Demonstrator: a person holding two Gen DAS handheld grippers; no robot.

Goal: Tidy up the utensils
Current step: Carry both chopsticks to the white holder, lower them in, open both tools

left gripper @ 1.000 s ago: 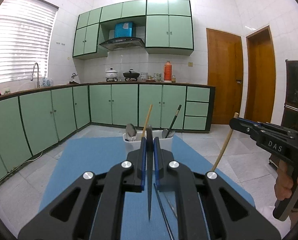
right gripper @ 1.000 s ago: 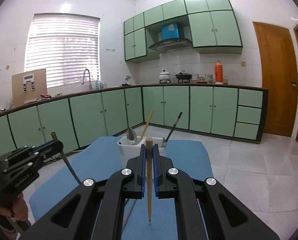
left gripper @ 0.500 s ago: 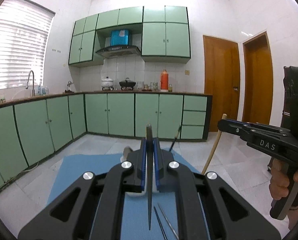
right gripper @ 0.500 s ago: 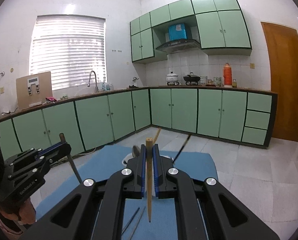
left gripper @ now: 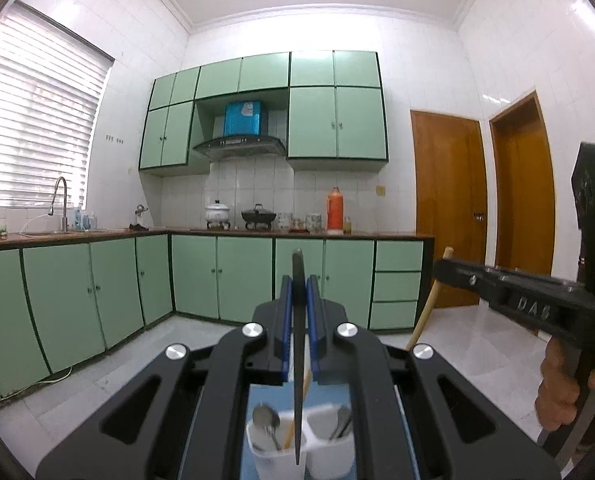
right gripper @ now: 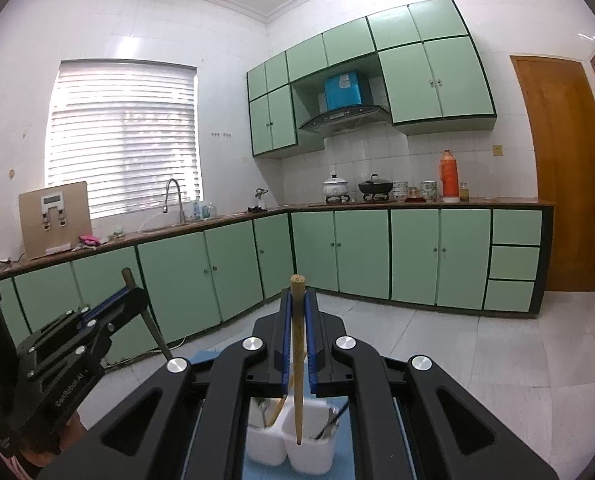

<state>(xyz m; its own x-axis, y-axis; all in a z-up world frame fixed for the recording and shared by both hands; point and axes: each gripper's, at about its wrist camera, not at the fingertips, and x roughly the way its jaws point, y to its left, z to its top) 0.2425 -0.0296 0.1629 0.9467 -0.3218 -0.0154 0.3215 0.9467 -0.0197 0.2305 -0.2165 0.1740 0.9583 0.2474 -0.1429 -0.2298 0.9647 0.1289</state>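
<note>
Left gripper (left gripper: 298, 312), seen from its own wrist: clamped on dark chopstick (left gripper: 297, 360), held upright, tip hanging over white two-cell holder (left gripper: 301, 446) directly below. Spoon (left gripper: 266, 420) in holder's left cell. To the right, right gripper (left gripper: 443, 270) pinching wooden chopstick (left gripper: 427, 312).

Right gripper (right gripper: 298, 312), from its own wrist: pressed onto wooden chopstick (right gripper: 297, 360), upright, tip above holder (right gripper: 291, 446) on blue mat (right gripper: 205, 358). Left gripper (right gripper: 135, 300) off to the left, gripping dark chopstick (right gripper: 153, 326).

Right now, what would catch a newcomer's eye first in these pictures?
Up close, each gripper pinches a chopstick upright: the left gripper a dark chopstick, the right gripper a wooden chopstick. Just below sits a white two-cup utensil holder. Behind, mint-green cabinets line the kitchen.
</note>
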